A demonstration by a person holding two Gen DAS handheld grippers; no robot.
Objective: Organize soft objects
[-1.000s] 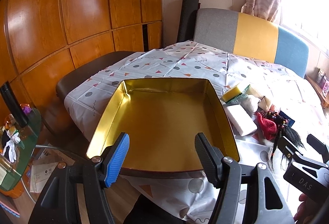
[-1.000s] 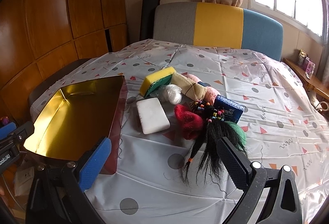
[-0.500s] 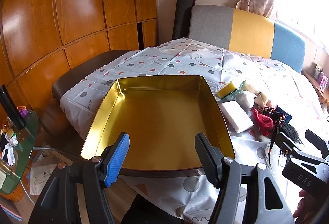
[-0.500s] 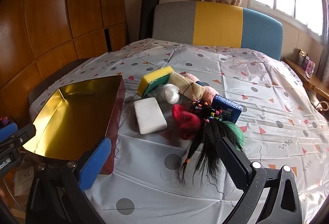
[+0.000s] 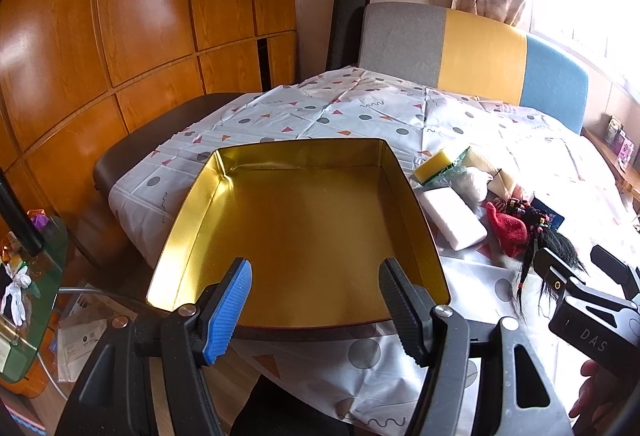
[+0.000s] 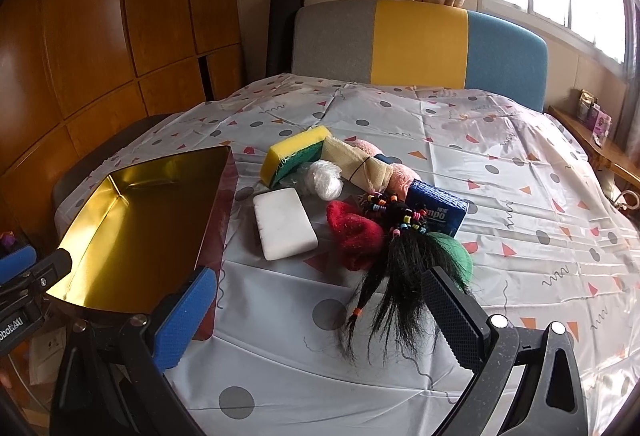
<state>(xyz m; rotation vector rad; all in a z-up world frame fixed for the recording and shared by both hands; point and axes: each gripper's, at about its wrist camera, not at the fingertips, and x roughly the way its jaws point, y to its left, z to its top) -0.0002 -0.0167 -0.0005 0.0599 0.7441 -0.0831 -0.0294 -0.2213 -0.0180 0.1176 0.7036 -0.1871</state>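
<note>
An empty gold tin tray (image 5: 224,212) (image 6: 96,204) sits at the table's left edge. Right of it lies a pile of soft things: a white sponge block (image 6: 284,222) (image 5: 452,222), a yellow-green sponge (image 6: 294,152), a clear plastic ball (image 6: 322,180), a red knit piece (image 6: 354,234), a black hair piece with beads (image 6: 394,276), a blue packet (image 6: 438,210) and a green item (image 6: 452,256). My left gripper (image 5: 316,306) is open and empty above the tray's near rim. My right gripper (image 6: 316,320) is open and empty, just short of the hair piece.
The table wears a white cloth with dots and triangles (image 6: 520,204). A grey, yellow and blue chair back (image 6: 420,40) stands behind it. Wooden wall panels (image 5: 120,36) are at the left. A glass side table with clutter (image 5: 24,284) is low at the left.
Both grippers have drifted slightly back and left, so the tray and the pile sit a little further right in view. Both stay open and empty.
</note>
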